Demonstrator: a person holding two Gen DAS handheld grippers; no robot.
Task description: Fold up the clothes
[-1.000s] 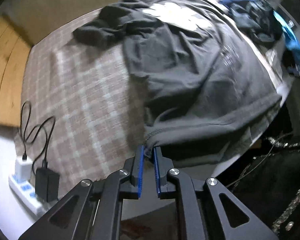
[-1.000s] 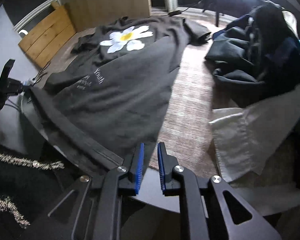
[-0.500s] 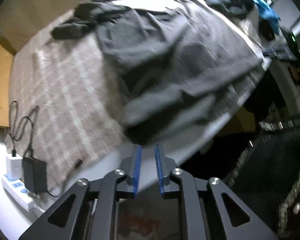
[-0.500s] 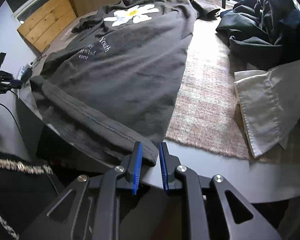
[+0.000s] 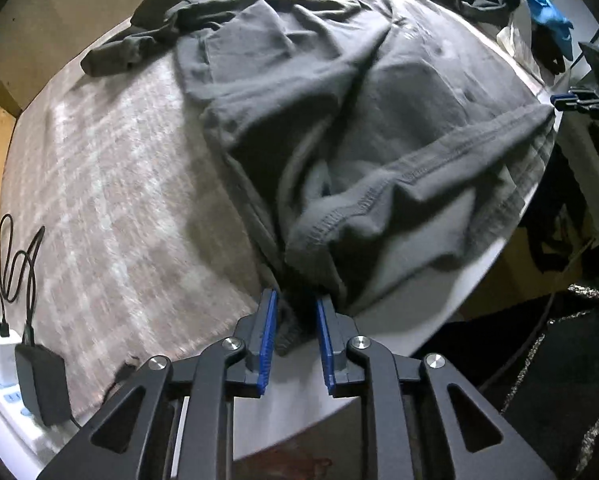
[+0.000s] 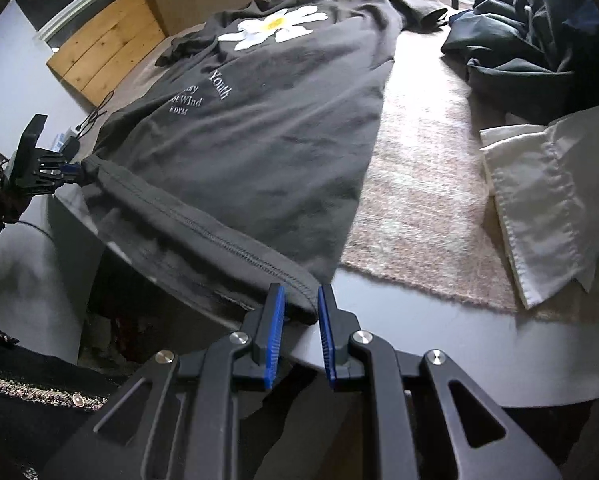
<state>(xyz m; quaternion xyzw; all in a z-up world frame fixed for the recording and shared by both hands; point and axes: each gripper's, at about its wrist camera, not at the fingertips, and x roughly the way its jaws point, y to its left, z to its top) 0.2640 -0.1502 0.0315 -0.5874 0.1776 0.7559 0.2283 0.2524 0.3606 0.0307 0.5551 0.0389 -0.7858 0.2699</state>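
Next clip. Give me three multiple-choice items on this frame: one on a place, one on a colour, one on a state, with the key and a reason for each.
1. Where does the white shirt lie?
A. right of the dark T-shirt
B. on top of it
C. under it

2. What colour is the flower print's centre?
A. red
B. yellow
C. blue

3. What sits between the right gripper's fingers?
A. nothing
B. a cable
C. the T-shirt's hem corner

Key: A, it lies apart on the rug; B, white petals ring a yellow middle; C, stitched hem fabric runs between the blue pads.

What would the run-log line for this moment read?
step: grip hem | left gripper: hem corner of dark T-shirt between pads | right gripper: other hem corner between pads | shirt: flat on rug, unfolded
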